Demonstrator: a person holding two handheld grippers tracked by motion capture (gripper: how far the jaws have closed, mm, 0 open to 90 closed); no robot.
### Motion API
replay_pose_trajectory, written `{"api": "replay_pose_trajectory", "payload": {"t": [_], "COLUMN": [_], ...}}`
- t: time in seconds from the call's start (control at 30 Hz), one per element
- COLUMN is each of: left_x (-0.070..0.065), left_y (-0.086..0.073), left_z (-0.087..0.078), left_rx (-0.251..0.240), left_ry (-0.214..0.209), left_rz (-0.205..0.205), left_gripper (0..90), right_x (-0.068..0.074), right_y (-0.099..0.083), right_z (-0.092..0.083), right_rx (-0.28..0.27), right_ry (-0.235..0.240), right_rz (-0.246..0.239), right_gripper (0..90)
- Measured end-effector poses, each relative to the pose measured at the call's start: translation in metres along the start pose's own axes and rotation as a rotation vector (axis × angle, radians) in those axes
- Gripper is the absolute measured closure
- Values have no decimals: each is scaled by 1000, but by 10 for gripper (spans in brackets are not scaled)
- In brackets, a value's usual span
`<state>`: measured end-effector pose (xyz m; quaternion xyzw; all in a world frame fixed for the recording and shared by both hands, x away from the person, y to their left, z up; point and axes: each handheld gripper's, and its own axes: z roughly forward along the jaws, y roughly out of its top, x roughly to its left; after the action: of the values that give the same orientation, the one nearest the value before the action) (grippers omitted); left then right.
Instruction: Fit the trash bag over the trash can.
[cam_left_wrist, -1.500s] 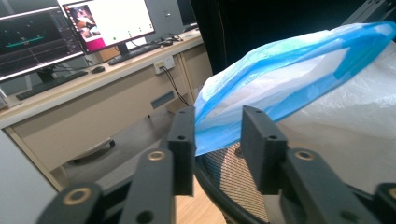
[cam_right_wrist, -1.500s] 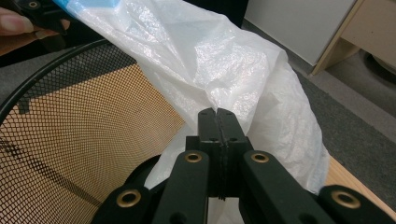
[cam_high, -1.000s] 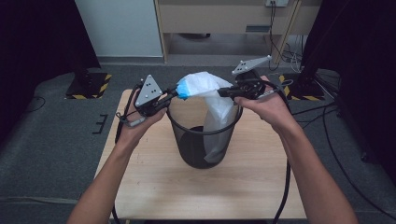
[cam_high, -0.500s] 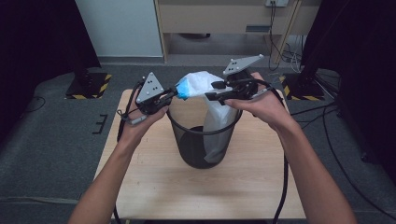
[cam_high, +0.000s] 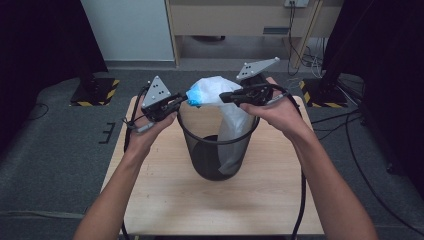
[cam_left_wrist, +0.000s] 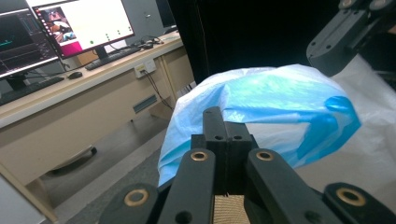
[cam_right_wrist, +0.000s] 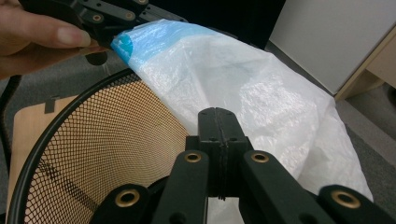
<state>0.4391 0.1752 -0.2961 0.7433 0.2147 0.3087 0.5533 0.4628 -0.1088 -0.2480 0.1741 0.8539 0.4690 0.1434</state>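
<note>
A white plastic bag (cam_high: 220, 92) with a blue edge is stretched over the far rim of a black mesh bin (cam_high: 216, 150) that stands at the middle of the wooden table (cam_high: 165, 195). In the high view the left gripper (cam_high: 186, 99) sits at 10 o'clock of the bin, its jaws pressed together on the bag's blue edge. The right gripper (cam_high: 223, 97) sits at 1 o'clock, its 2 jaws closed flat against each other on the bag's white film; they have just been opening and closing again. Between the 2 grippers the bag bulges upward. Its lower part hangs down inside the bin along the wall at 3 o'clock. The bag is all I can see inside the bin.
</note>
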Motion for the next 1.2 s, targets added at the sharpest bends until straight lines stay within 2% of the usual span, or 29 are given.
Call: {"api": "replay_pose_trajectory", "payload": {"t": [0.1,0.3,0.43,0.6,0.73,0.8,0.83,0.93,1.03,1.2], "left_x": [-1,-4,0,6,13,12,8,3,4,2], "left_y": [0,1,0,0,-1,-2,-2,0,-2,-4], "left_z": [2,3,1,-5,-12,-11,-10,-6,-3,-2], "left_rx": [-3,-6,-10,-15,-33,-20,11,23,22,24], "left_ry": [-2,3,23,43,59,51,53,58,55,48], "left_rz": [1,-5,-24,-31,0,-8,-17,-15,-22,-27], "left_gripper": [900,900,900,900,900,900,900,900,900,900], "right_x": [-3,-6,-8,-12,-16,-18,-19,-18,-13,-9], "right_y": [-3,-11,-16,-22,-28,-31,-32,-30,-27,-25], "right_z": [-4,-11,-14,-17,-18,-19,-18,-15,-14,-10], "right_rx": [-14,-6,5,21,41,54,57,36,15,4], "right_ry": [-7,-15,-22,-40,-58,-70,-72,-55,-43,-50], "right_rz": [15,18,24,55,70,78,76,77,61,46], "right_gripper": [900,900,900,900,900,900,900,900,819,599]}}
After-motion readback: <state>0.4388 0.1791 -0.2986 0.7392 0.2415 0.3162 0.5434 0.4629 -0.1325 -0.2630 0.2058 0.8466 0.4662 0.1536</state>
